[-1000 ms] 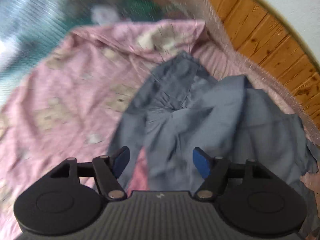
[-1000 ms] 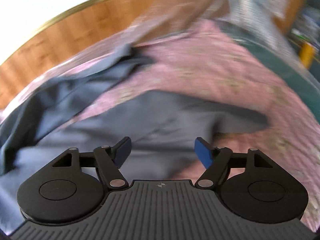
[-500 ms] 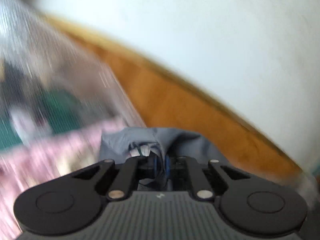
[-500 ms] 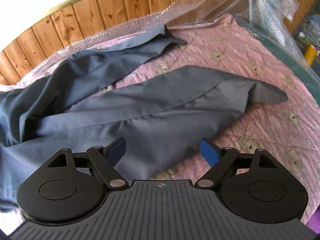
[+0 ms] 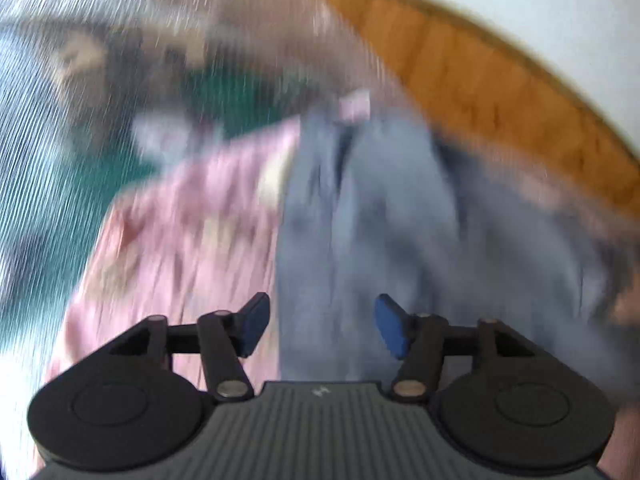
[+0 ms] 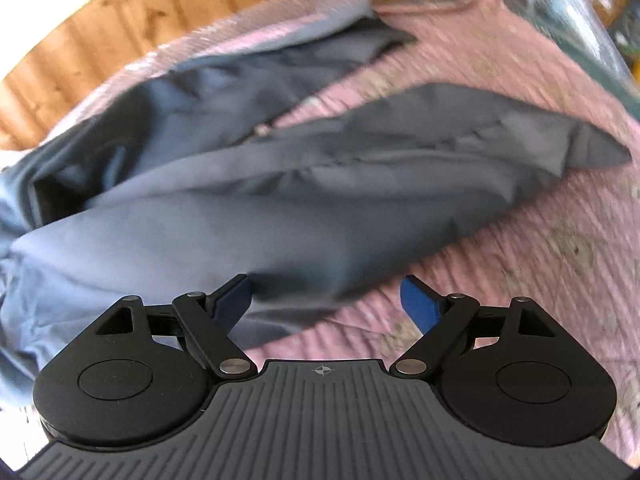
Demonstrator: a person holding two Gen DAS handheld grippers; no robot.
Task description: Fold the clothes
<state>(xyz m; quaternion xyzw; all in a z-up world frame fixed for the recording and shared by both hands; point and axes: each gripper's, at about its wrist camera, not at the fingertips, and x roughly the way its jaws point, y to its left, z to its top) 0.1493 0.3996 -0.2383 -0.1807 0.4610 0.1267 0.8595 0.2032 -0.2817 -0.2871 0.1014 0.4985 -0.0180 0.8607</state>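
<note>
Closest to the lens on the right side: the right gripper [image 6: 325,298] is spread wide with nothing between the blue pads, hanging just over the near hem of the grey garment [image 6: 280,200]. It sits lower over the cloth than a second ago and hasn't grabbed anything yet.

The left gripper [image 5: 318,326] is the interesting one. Half a second back it was pinched tight on a bunch of grey fabric lifted up toward the wall; now the jaws are opening and nothing is between them, so that bit of cloth has been let go. The left view is badly smeared, so I can't say exactly how the fabric landed, only that the garment [image 5: 380,220] lies below and beyond the pads.

Further out, the garment is sprawled across the pink bedspread [image 6: 540,280], one long sleeve-like piece running toward the right and another darker piece angling up toward the wooden wall panelling [image 6: 100,40]. Bubble wrap [image 6: 568,0] sits at the far edge of the bed.

My read: that looked like a spread-out move, not a fold. The thing is still rumpled on its left end, so folding proper hasn't really started.
</note>
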